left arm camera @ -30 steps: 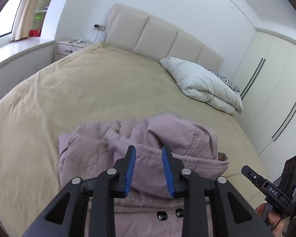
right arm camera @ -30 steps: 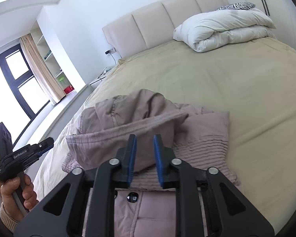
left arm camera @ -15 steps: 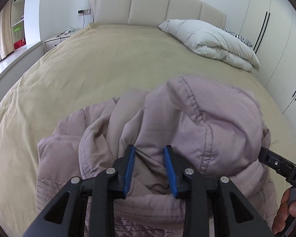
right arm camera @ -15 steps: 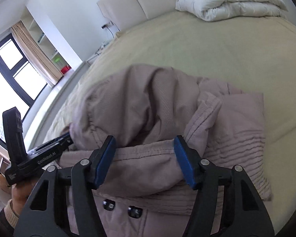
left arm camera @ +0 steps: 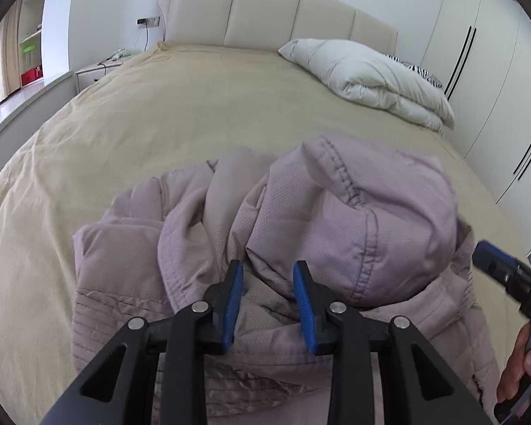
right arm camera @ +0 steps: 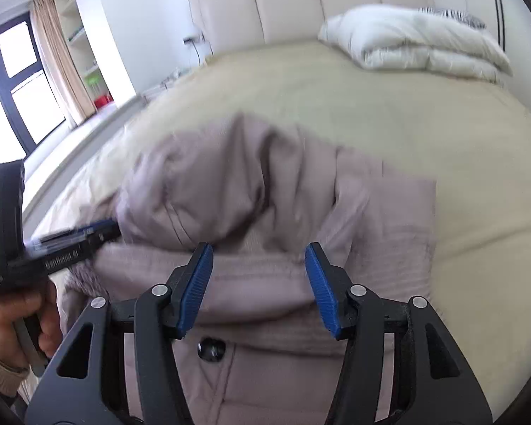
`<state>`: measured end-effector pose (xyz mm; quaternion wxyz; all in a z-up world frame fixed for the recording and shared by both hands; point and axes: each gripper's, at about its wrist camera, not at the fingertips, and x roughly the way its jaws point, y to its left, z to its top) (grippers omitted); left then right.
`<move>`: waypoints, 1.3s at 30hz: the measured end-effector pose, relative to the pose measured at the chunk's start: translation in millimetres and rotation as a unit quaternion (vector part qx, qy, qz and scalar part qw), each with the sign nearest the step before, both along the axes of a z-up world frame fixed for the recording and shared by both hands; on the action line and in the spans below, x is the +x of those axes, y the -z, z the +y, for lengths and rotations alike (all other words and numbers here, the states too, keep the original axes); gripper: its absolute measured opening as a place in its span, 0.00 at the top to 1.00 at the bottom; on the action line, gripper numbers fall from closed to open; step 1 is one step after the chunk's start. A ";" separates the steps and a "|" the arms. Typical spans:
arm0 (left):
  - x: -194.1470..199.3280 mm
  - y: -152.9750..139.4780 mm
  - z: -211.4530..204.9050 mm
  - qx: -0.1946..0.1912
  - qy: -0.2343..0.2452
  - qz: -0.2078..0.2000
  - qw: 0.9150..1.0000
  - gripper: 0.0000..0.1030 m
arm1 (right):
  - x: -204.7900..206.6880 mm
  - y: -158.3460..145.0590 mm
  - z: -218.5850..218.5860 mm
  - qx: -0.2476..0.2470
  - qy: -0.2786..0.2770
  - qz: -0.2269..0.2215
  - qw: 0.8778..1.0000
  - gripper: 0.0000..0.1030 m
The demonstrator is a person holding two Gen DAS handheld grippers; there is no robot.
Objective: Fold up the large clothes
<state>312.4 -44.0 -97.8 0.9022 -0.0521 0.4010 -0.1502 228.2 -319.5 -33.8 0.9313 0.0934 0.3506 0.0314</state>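
A mauve padded jacket [left arm camera: 336,212] lies crumpled on the beige bed [left arm camera: 159,124], its hood bulging up on the right. My left gripper [left arm camera: 267,297] is low over the collar, its blue pads narrowly apart with a fold of hood fabric pinched between them. The right wrist view shows that gripper's tip [right arm camera: 99,230] meeting the jacket [right arm camera: 230,184] from the left. My right gripper [right arm camera: 262,283] hovers over the collar band above a dark button [right arm camera: 210,349]. Its jaws stand wide and are closing slightly. Fabric lies under them, and the pads do not press on it.
A folded white duvet [left arm camera: 364,78] and a striped pillow lie at the head of the bed, by the padded headboard [left arm camera: 265,10]. A white wardrobe [left arm camera: 495,71] lines the right wall. A nightstand [left arm camera: 95,71] and a window [right arm camera: 17,71] are on the left.
Both grippers came down closer to the jacket. The right jaws, narrow a second ago, sprang wide and let the fabric go. The left jaws kept their narrow gap on the hood fold.
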 end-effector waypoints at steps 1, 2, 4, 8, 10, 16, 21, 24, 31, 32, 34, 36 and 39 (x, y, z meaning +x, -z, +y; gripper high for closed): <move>-4.2 -11.3 1.7 -0.011 -0.004 -0.016 1.000 0.68 | 2.4 -14.8 -0.6 0.002 0.003 -0.021 1.000 0.49; -5.7 -22.8 1.1 -0.019 -0.002 -0.030 0.999 0.67 | 9.9 -26.6 -0.6 0.009 0.001 -0.031 0.999 0.49; 1.7 -40.3 -5.4 -0.032 0.006 -0.043 0.999 0.67 | 35.5 -40.9 3.0 0.023 -0.015 -0.029 0.999 0.49; 39.1 -42.7 -29.9 -0.014 0.027 -0.031 0.999 0.67 | 90.5 -33.4 22.4 0.012 -0.041 0.008 0.999 0.53; 56.7 -25.1 -38.5 -0.001 0.030 -0.002 1.000 0.67 | 106.8 -12.1 29.9 0.000 -0.043 0.046 0.998 0.63; 62.7 28.8 -40.4 0.030 0.032 0.040 0.998 0.72 | 117.1 69.3 28.0 -0.008 -0.041 0.119 0.992 0.68; 63.0 45.2 -38.3 0.038 0.038 0.042 0.998 0.75 | 107.0 93.0 44.9 -0.059 -0.038 0.096 0.993 0.68; 59.0 50.9 -37.0 0.042 0.048 0.036 0.997 0.76 | 99.4 101.9 55.9 -0.081 -0.037 0.082 0.993 0.68; 40.5 0.1 -13.8 0.013 0.024 -0.002 1.000 0.75 | 75.3 40.8 18.3 -0.026 -0.042 0.081 0.996 0.67; 42.9 -9.8 -13.9 0.005 0.022 -0.010 1.000 0.72 | 76.2 26.9 12.2 -0.026 -0.032 0.062 0.997 0.67; 52.7 -25.0 -22.4 0.001 0.026 -0.022 0.999 0.70 | 87.6 7.4 2.0 -0.026 -0.018 0.043 0.999 0.67; 67.6 -27.3 -40.4 0.020 0.037 -0.021 0.999 0.70 | 110.3 0.3 -3.3 -0.027 -0.013 0.048 0.998 0.67; 92.4 -3.4 -58.1 0.046 0.038 0.015 0.998 0.70 | 148.4 15.5 -12.3 -0.020 -0.003 0.095 0.995 0.67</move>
